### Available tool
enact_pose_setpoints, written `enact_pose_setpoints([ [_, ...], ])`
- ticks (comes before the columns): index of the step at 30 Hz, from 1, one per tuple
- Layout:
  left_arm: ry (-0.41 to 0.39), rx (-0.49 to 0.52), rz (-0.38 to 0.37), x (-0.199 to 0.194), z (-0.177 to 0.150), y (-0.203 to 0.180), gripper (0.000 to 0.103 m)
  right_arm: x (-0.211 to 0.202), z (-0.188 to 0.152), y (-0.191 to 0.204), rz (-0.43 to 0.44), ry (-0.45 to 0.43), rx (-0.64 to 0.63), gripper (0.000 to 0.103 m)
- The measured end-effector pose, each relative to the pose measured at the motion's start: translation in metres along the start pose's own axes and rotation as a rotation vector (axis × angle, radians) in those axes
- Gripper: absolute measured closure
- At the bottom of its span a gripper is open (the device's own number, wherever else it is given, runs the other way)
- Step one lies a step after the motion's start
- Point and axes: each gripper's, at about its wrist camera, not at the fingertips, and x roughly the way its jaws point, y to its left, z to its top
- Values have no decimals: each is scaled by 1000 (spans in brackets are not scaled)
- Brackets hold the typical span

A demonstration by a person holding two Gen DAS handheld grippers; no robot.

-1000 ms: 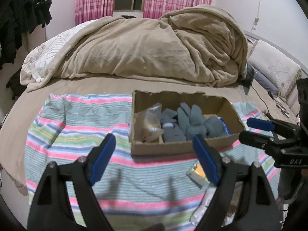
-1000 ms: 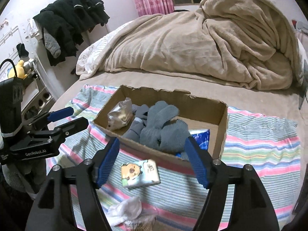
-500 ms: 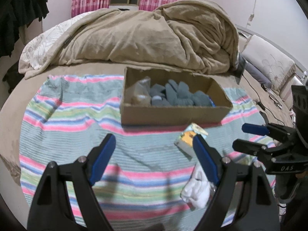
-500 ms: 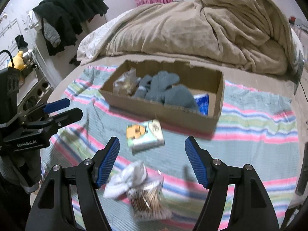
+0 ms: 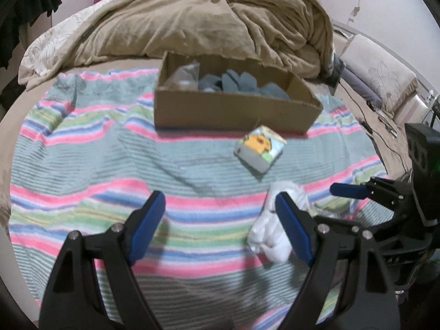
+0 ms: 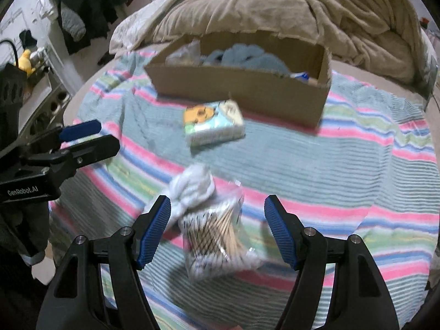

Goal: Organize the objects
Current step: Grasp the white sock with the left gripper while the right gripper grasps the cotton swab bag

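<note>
A cardboard box (image 5: 233,110) (image 6: 247,88) sits on a striped towel and holds grey-blue gloves (image 5: 242,82), a clear bag (image 5: 184,74) and a blue packet (image 6: 302,76). In front of it lies a tissue pack with an orange cartoon (image 5: 260,148) (image 6: 214,126). Nearer lie white socks (image 5: 275,231) (image 6: 192,189) and a clear bag of cotton swabs (image 6: 217,236). My left gripper (image 5: 220,228) is open and empty above the towel, the socks by its right finger. My right gripper (image 6: 217,231) is open, straddling the swab bag from above.
The striped towel (image 5: 96,165) covers the near part of a bed. A heaped beige blanket (image 5: 206,22) lies behind the box. Pillows (image 5: 379,74) and cables are at the right, dark clothes (image 6: 90,8) hang at the left.
Both grippers have pulled back from the box toward the near edge of the towel. The socks and swab bag have come into view between the right fingers. Both stay open.
</note>
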Motion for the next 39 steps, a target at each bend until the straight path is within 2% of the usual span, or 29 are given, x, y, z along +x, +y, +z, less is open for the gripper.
enact_pose_setpoints([
  [2,14,2,0,4,-5,-1,19,6,-7,3,20,24,-7,29],
  [13,77,20,-1,27,-16,-10,19,34,-28,6,-53,92,-95,29],
  [16,89,34,-3,33,-16,-15,19,34,-29,0,-40,89,-88,33],
  [20,100,55,-19,39,-15,-26,19,28,-28,-13,-4,77,-59,46],
  [23,113,77,-40,45,-16,-35,20,22,-27,-23,7,61,-35,51],
  [29,152,125,-39,67,-20,-48,20,9,-23,-43,8,25,24,52],
  [31,170,133,-42,75,-22,-51,29,5,-21,-49,17,14,41,52],
  [33,171,144,-22,80,-22,-53,44,3,-19,-53,22,4,54,52],
  [35,162,143,-41,80,-19,-53,53,1,-15,-58,30,-8,68,52],
  [39,159,145,-63,78,-18,-55,66,-7,-10,-69,36,-38,99,52],
])
